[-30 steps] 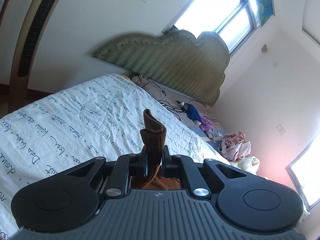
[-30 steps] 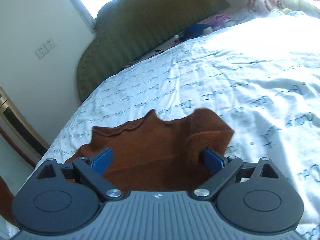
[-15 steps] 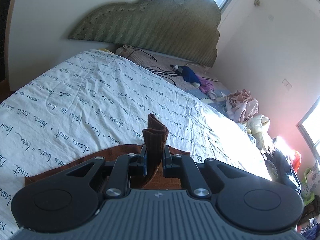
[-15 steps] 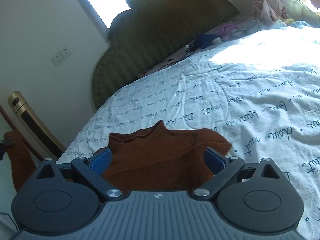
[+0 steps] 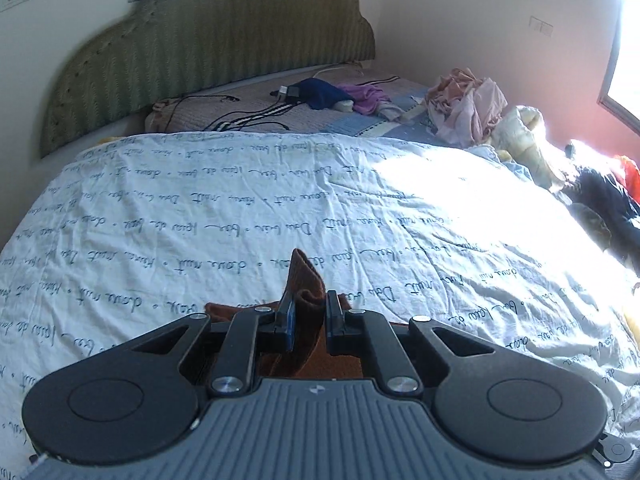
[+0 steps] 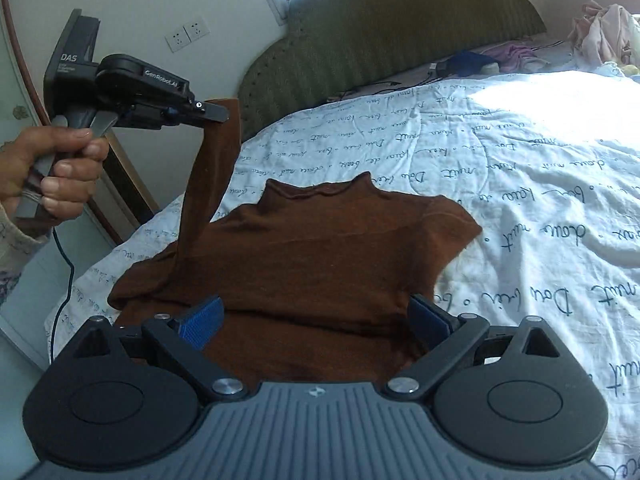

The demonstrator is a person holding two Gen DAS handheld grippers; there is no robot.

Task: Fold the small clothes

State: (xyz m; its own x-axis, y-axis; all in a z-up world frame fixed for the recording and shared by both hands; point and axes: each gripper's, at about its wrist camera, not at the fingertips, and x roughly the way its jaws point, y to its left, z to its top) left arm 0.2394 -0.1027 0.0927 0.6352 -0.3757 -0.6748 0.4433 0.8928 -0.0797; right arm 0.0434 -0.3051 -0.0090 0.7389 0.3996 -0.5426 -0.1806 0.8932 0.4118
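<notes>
A rust-brown knit top with a small stand-up collar [image 6: 320, 256] lies flat on the bed, spread over a white quilt printed with lines of dark cursive script [image 5: 240, 208], its collar pointing toward the headboard and one short sleeve lying out to the side near the sunlit part of the quilt. The other sleeve [image 6: 212, 168] is pulled up off the bed in a long taut strip. Beyond the quilt, a ribbed olive-green upholstered headboard with a scalloped top [image 5: 208, 44] stands against the wall, and on the bare strip of mattress before it lie black cables with a charger [image 5: 256, 110], a dark blue cloth [image 5: 320, 94], a purple garment [image 5: 368, 98] and a heap of pale pink clothes [image 5: 468, 108]; nothing lies between these and the brown top. A pair of white wall sockets [image 6: 188, 36] sits beside the headboard. The left gripper [image 5: 308, 312], held up in a bare hand [image 6: 44, 172], has its jaws pressed together on the end of the raised sleeve, whose cuff sticks up between the two fingers. The right gripper [image 6: 316, 316] hovers low over the hem end of the top with its jaws spread wide apart, the blue pads [image 6: 202, 320] standing on either side of the body cloth and gripping nothing.
</notes>
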